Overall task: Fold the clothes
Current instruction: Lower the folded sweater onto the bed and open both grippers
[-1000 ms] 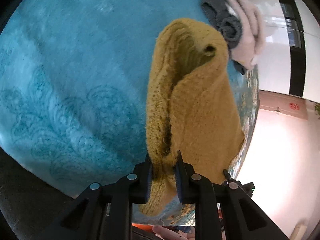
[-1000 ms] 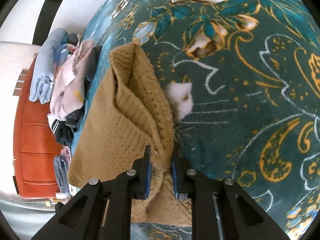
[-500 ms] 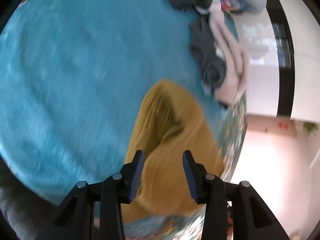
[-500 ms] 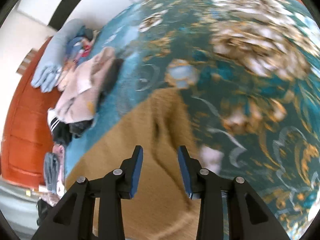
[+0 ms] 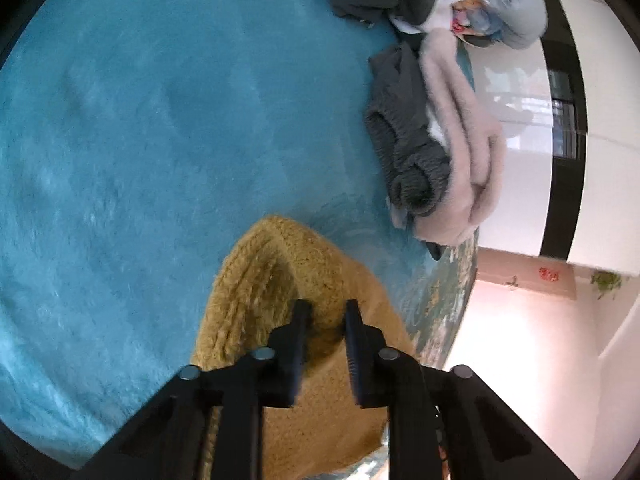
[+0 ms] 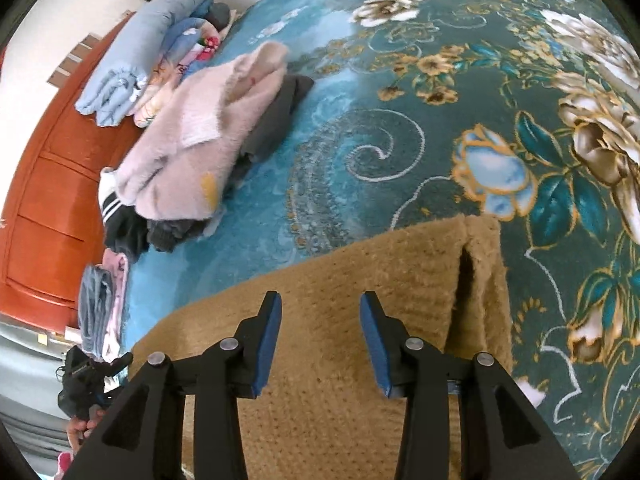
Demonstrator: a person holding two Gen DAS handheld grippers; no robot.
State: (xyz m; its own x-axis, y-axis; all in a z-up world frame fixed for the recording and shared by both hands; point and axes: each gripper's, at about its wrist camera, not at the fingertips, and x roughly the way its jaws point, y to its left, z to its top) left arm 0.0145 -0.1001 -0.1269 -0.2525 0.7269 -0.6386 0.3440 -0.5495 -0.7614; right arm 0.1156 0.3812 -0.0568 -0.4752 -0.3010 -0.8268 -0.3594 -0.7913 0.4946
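**Mustard knit lying on the teal blanket, both grippers above it**

Teal fabric fills both views: plain turquoise blanket (image 5: 140, 140) across the left wrist picture, and the same cover patterned with gold and white flowers (image 6: 520, 80) in the right wrist picture. At the far right of the left view, a pale wall and a dark vertical strip show beyond the edge of the cover.

A mustard-yellow knitted sweater (image 5: 280, 280) lies low in the centre of the left view, its folded, rounded end reaching up toward mid-frame. The left gripper (image 5: 326, 312) is over it with its jaws closing; a narrow gap remains, and the frame does not show the pads pressing on the knit. In the right view the sweater (image 6: 360, 272) spreads across the lower middle, with a folded flap standing at its upper right corner. The right gripper (image 6: 320, 304) hangs above the flat knit, its blue-padded jaws opening, released, with nothing caught between them.

A heap of unfolded clothes (image 5: 440, 140) sits in the upper right of the left view: a dark grey piece beside a fluffy pale pink one, with light blue fabric above. The same pile (image 6: 192, 132) occupies the upper left of the right view, well apart from the sweater, next to an orange-red wooden cabinet (image 6: 48, 200) at the left edge.
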